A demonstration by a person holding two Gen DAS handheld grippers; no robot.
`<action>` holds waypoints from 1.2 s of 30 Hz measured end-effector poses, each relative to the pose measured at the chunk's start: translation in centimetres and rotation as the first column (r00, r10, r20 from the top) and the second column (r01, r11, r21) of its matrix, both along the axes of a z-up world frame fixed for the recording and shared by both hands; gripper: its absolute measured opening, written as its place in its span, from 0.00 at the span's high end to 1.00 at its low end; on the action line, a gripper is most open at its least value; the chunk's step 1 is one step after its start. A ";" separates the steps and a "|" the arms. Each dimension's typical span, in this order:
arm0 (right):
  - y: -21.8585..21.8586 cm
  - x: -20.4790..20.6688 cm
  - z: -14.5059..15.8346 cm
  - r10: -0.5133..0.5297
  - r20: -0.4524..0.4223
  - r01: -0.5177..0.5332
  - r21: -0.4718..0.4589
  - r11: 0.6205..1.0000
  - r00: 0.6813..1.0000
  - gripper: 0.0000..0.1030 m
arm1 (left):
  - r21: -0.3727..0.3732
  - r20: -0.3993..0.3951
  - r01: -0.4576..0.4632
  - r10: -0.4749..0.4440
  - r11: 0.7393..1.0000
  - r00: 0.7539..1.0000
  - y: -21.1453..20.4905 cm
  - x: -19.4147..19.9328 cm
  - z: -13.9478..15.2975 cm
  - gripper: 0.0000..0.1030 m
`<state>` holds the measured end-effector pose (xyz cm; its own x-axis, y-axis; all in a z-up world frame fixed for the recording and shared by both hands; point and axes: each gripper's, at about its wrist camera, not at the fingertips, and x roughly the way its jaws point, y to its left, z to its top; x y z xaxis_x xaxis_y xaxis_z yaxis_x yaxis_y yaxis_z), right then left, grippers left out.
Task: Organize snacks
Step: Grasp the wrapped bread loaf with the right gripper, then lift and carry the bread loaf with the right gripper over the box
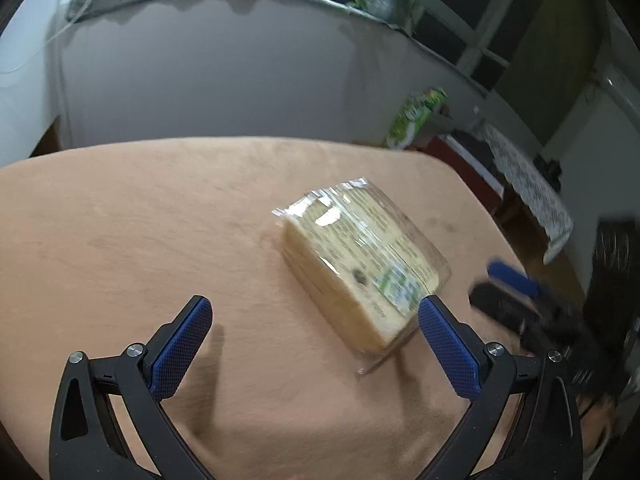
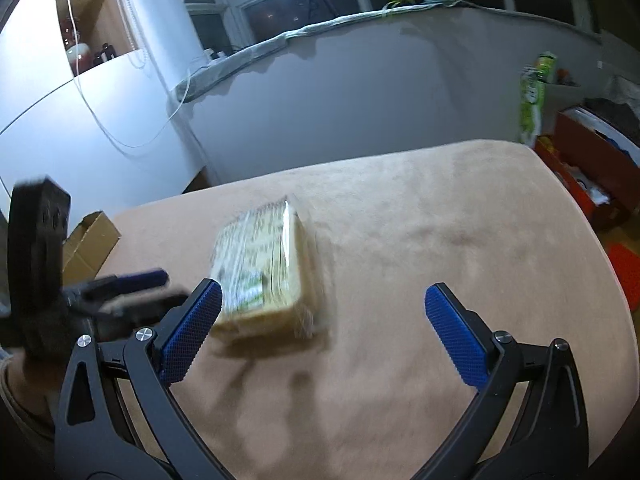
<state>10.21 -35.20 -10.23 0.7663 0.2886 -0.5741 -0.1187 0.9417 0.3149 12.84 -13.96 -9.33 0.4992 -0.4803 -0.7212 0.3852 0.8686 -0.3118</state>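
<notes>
Here both grippers, left [image 1: 315,312] and right [image 2: 323,300], hang spread wide and empty over the table [image 1: 120,220], flanking one wrapped snack pack [image 1: 360,264].

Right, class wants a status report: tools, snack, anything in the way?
Left tool open, right tool open, both empty. Wrapped snack pack flat on tan tablecloth, unheld. Nothing blocking it.

A table [image 1: 120,220] draped in tan cloth carries one clear-wrapped snack pack [image 1: 360,264], lying flat.
</notes>
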 end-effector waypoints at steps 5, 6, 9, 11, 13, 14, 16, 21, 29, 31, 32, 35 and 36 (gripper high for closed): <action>0.6 2.9 1.0 0.076 -0.002 -0.076 -0.021 0.997 0.997 0.00 | 0.070 0.020 0.099 -0.101 0.993 0.995 -2.2 -1.9 -0.8 0.01; 0.9 3.5 1.1 0.092 -0.005 -0.092 -0.034 0.995 0.996 0.00 | 0.085 0.029 0.110 -0.112 0.990 0.993 -2.6 -2.2 -0.9 0.01; 2.1 5.8 0.5 0.168 -0.053 -0.170 -0.038 0.985 0.984 0.09 | 0.132 0.027 0.125 -0.130 0.983 0.991 -4.1 -2.1 -1.2 0.01; 2.8 7.1 -0.2 0.194 -0.081 -0.198 -0.044 0.979 0.978 0.13 | 0.151 0.036 0.132 -0.139 0.980 0.990 -5.0 -2.0 -1.1 0.05; 3.2 7.6 -0.9 0.207 -0.100 -0.212 -0.044 0.976 0.973 0.18 | 0.156 0.037 0.142 -0.149 0.978 0.988 -5.6 -1.8 -1.1 0.06; 3.4 7.8 -1.2 0.221 -0.105 -0.226 -0.031 0.974 0.970 0.24 | 0.153 0.035 0.150 -0.157 0.977 0.987 -5.9 -1.6 -1.3 0.06; 3.4 7.8 -1.6 0.241 -0.096 -0.242 0.003 0.970 0.966 0.31 | 0.177 0.040 0.152 -0.161 0.973 0.986 -6.3 -1.3 -1.6 0.06; 3.1 7.3 -1.8 0.259 -0.077 -0.256 0.048 0.965 0.963 0.46 | 0.210 0.073 0.123 -0.141 0.970 0.987 -6.4 -1.1 -1.5 0.28; 3.1 5.5 -1.6 0.216 -0.068 -0.214 0.038 0.976 0.974 0.47 | 0.159 0.080 0.125 -0.139 0.979 0.987 -4.9 -1.6 -1.3 0.35; 2.9 5.0 -1.5 0.200 -0.066 -0.197 0.050 0.979 0.978 0.47 | 0.163 0.089 0.134 -0.150 0.977 0.985 -4.8 -2.1 -1.1 0.35; 2.8 4.6 -1.4 0.190 -0.063 -0.187 0.058 0.981 0.980 0.47 | 0.169 0.099 0.142 -0.160 0.975 0.982 -4.9 -2.5 -1.0 0.36; 2.6 2.9 -1.1 0.161 -0.044 -0.157 0.071 0.985 0.986 0.47 | 0.196 0.130 0.156 -0.184 0.968 0.974 -5.4 -3.2 -0.8 0.36; 2.5 2.5 -1.0 0.152 -0.039 -0.149 0.075 0.986 0.988 0.47 | 0.205 0.143 0.164 -0.195 0.965 0.970 -5.5 -3.7 -0.7 0.36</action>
<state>12.73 -32.67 -11.19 0.6855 0.4401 -0.5801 -0.2417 0.8891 0.3888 9.17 -19.44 -9.99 0.5343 -0.4341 -0.7253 0.5715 0.8177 -0.0684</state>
